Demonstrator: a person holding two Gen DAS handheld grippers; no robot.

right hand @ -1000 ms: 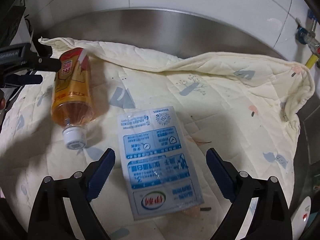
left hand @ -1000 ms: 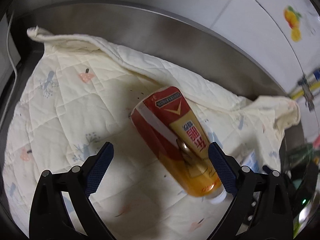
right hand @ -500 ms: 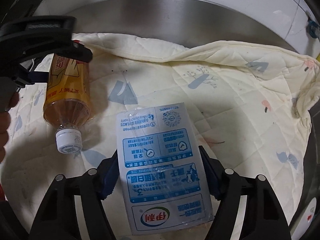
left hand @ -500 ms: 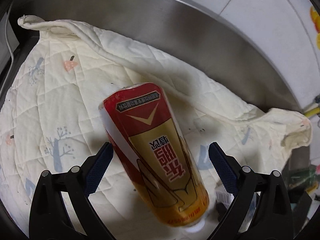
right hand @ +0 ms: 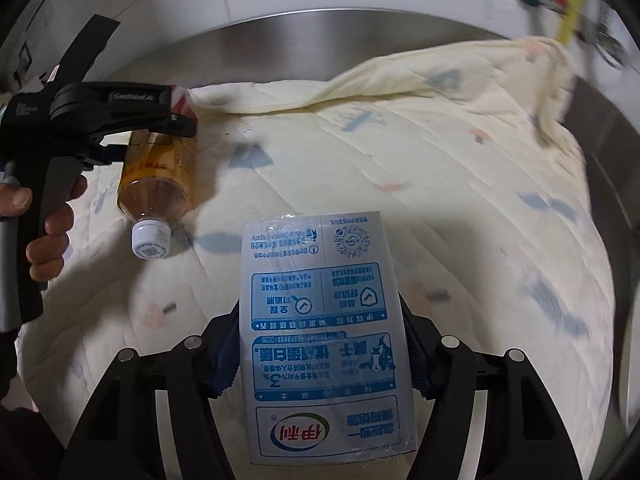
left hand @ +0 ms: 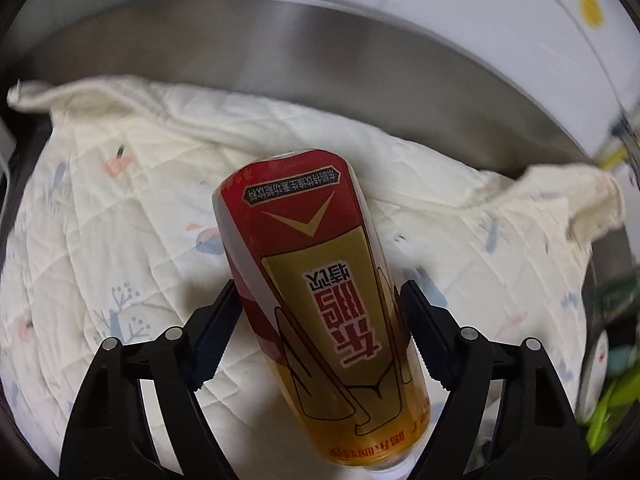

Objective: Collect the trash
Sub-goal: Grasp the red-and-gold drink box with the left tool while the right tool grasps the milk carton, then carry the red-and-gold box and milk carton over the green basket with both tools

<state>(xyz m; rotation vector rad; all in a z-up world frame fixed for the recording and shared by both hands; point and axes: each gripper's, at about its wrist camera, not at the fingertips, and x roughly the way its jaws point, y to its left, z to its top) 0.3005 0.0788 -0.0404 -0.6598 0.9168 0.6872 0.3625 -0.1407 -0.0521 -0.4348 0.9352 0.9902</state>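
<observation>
On the quilted cloth (right hand: 440,184): two trash items, neither yet collected.
Left gripper (left hand: 320,312) closing around bottle (left hand: 320,280); right gripper (right hand: 320,344) closing, apparently pinching milk pouch (right hand: 320,332).

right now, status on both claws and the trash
Left claw closing around the bottle. Right claw closing on the milk pouch, pads at its edges. Both lie on the quilted cloth. Nothing in the way.

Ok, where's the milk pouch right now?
In the right wrist view the milk pouch lies low and central on the quilt, between the right gripper's closing fingers, with the bottle up to its left.
</observation>
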